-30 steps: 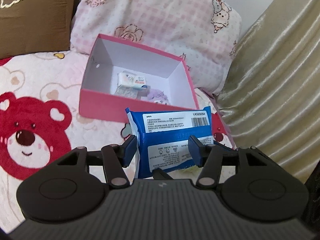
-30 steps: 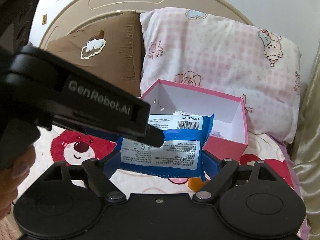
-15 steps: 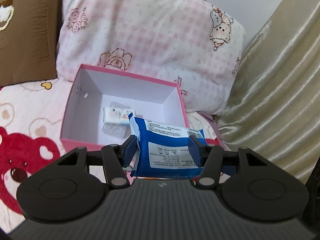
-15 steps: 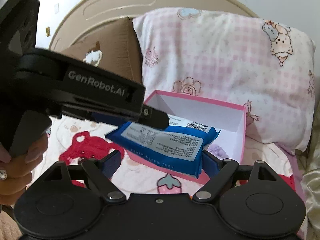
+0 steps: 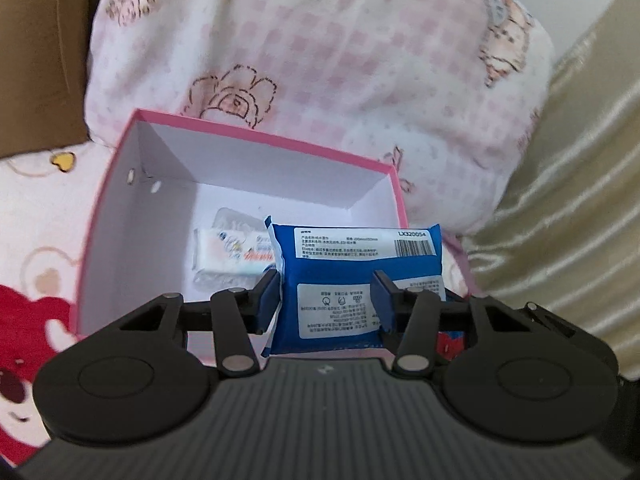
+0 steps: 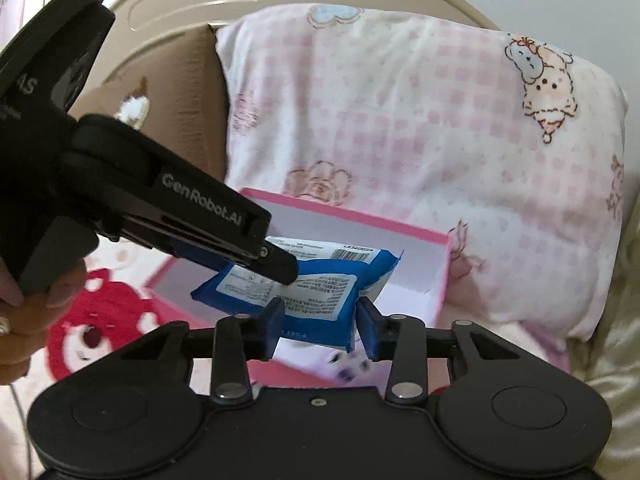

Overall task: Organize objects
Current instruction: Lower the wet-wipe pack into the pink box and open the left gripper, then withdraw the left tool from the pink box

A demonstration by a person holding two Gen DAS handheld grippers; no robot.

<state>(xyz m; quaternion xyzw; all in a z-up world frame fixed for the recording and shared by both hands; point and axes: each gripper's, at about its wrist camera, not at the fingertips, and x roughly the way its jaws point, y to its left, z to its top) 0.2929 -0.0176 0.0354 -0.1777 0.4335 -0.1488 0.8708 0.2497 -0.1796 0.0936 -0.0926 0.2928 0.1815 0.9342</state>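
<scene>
1. Since a second ago, both grippers had travelled toward the pink box [image 5: 256,140], which had grown much larger in my left wrist view. The blue packet [image 5: 352,280] had gone from short of the near wall to over the box's open top.
2. My left gripper [image 5: 328,300] pinched the blue packet by its lower half, one blue pad on each side, and its jaws were closing further on it.
3. In that view the packet stood upright, printed label facing me, over the 4 o'clock part of the box.
4. My right gripper [image 6: 320,324] was closing too. Its fingers stood partly spread, and the packet's lower corner showed between them. The pads did not seem to press it.
5. From the right wrist view, the left gripper reached in from 9 o'clock, carried by a hand [image 6: 24,320] at the frame's edge.
6. A white packet [image 5: 228,252] lay on the box floor, at 9 o'clock of the blue one.
7. A pink checked pillow [image 5: 340,60] leaned behind the box at 12 o'clock, with a brown cushion [image 5: 40,60] at 10 o'clock.
8. The box sat on a bear-print sheet [image 5: 32,312], and gold fabric [image 5: 568,200] hung at 3 o'clock.
</scene>
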